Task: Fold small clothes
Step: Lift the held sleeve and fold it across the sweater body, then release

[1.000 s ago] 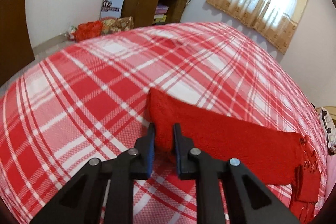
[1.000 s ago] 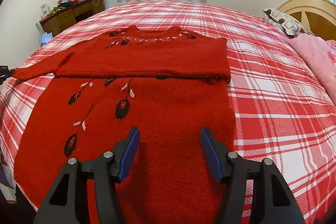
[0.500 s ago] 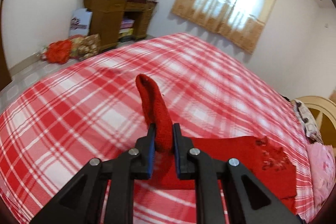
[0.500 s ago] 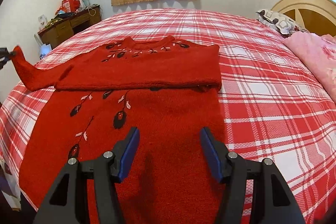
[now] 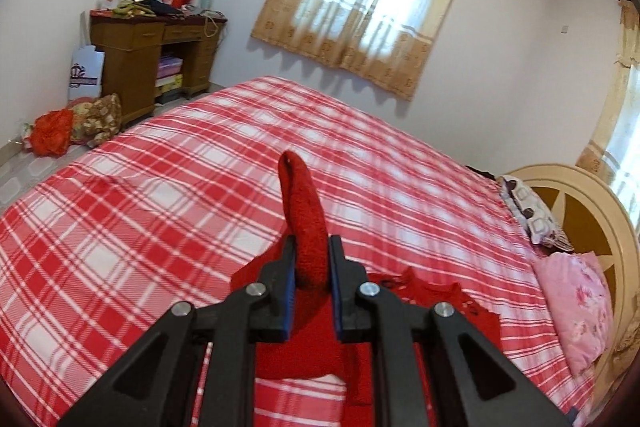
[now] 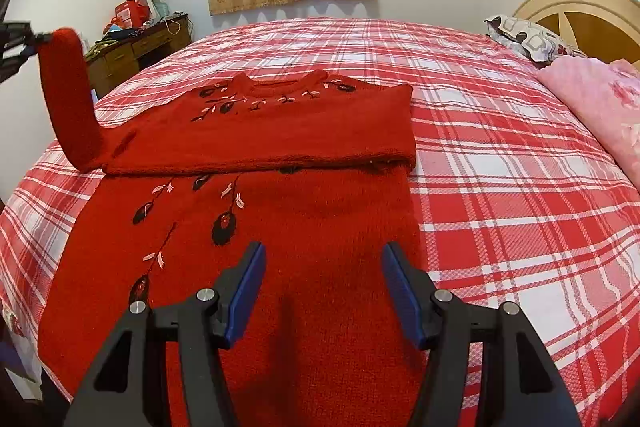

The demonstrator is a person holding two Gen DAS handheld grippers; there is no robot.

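A red knit sweater (image 6: pixel 280 131) with black and white leaf embroidery lies flat on the plaid bed, its right sleeve folded across the chest. My left gripper (image 5: pixel 313 259) is shut on the left sleeve (image 5: pixel 302 211) near the cuff and holds it up above the bed. The raised sleeve (image 6: pixel 68 99) and the left gripper (image 6: pixel 24 43) show at the far left of the right wrist view. My right gripper (image 6: pixel 323 267) is open and empty, hovering over the sweater's lower body (image 6: pixel 312 227).
The bed (image 6: pixel 500 167) has a red and white plaid cover. A pink blanket (image 6: pixel 600 107) and a patterned pillow (image 6: pixel 524 35) lie by the headboard (image 6: pixel 580 7). A cluttered wooden desk (image 5: pixel 152 55) and bags (image 5: pixel 72 123) stand beyond the bed.
My left gripper has lifted the sleeve off the bed and swung it up and toward the sweater body. My right gripper has stayed open, shifting only slightly.
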